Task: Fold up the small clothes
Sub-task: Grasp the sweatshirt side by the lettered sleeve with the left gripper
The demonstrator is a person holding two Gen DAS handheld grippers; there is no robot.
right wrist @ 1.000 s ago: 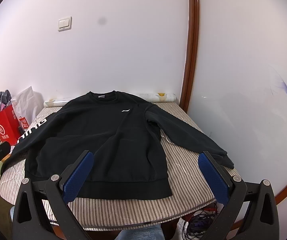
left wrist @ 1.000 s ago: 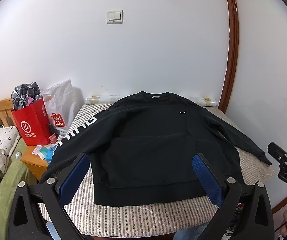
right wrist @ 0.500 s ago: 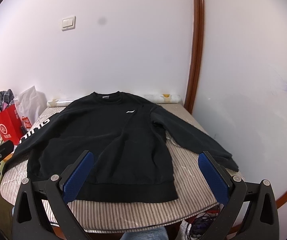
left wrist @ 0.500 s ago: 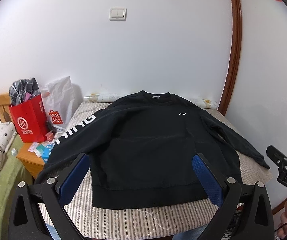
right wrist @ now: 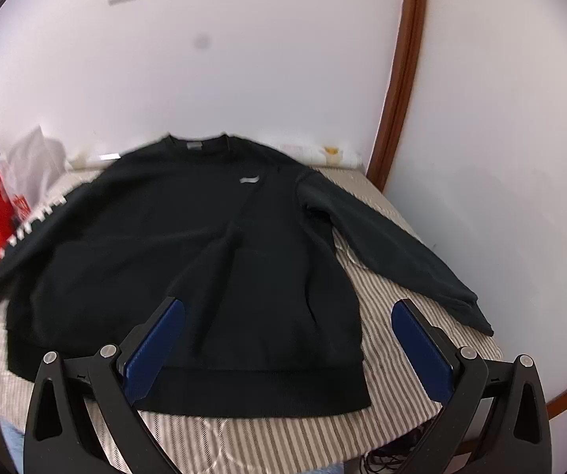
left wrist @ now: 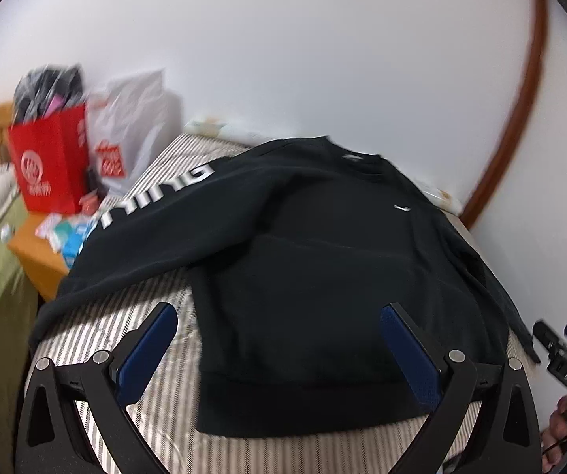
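A black sweatshirt [left wrist: 323,268] lies flat, front up, on a striped table [left wrist: 133,316], sleeves spread to both sides. White letters run along its left sleeve [left wrist: 157,197]. It also shows in the right wrist view [right wrist: 188,260], with its right sleeve [right wrist: 394,245] reaching the table's right edge. My left gripper [left wrist: 279,351] is open and empty above the hem's left part. My right gripper [right wrist: 287,343] is open and empty above the hem's right part; it also shows at the left wrist view's right edge [left wrist: 564,355].
A red paper bag [left wrist: 50,170] and a white plastic bag [left wrist: 133,130] stand left of the table on a wooden stand [left wrist: 38,252] with small packets. A white wall and brown door frame [right wrist: 402,79] lie behind. Cables [right wrist: 386,454] hang under the table's front right.
Both grippers have moved forward and down toward the sweatshirt's hem, so the garment looks larger. The left view has swung left and is blurred. The sweatshirt has not moved.
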